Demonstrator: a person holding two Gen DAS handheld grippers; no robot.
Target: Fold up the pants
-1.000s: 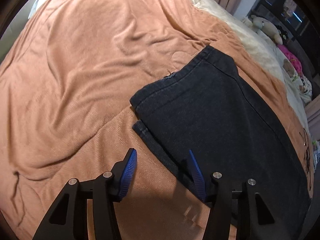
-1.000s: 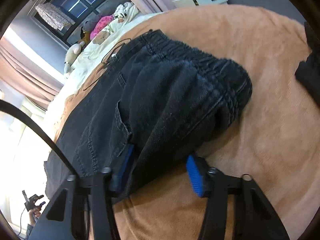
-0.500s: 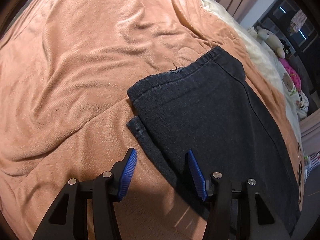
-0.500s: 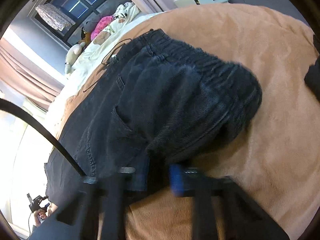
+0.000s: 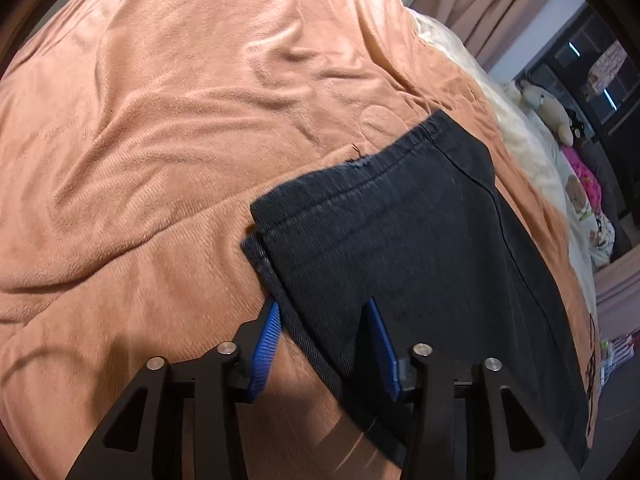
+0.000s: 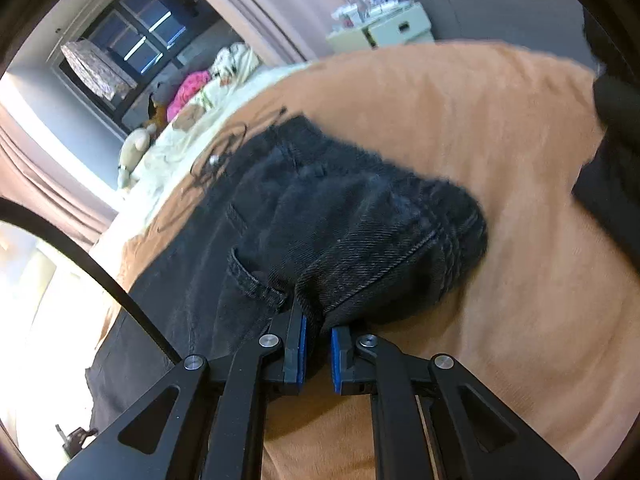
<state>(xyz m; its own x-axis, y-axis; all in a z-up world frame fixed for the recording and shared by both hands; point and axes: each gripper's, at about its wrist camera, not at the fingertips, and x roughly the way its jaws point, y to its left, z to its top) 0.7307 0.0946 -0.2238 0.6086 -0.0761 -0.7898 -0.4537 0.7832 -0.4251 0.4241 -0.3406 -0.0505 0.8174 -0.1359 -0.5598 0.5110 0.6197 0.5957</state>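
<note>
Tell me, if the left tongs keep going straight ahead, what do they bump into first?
Probably the pants. The left tongs are open astride the side edge of the leg, so the dark cloth comes first, with the orange blanket beyond. Depth is hard to judge.

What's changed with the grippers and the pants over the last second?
The right gripper closed from open onto the waist end of the pants, bunching it. The left gripper slid forward so the leg edge of the pants lies between its open fingers. The legs remain flat on the blanket.
</note>
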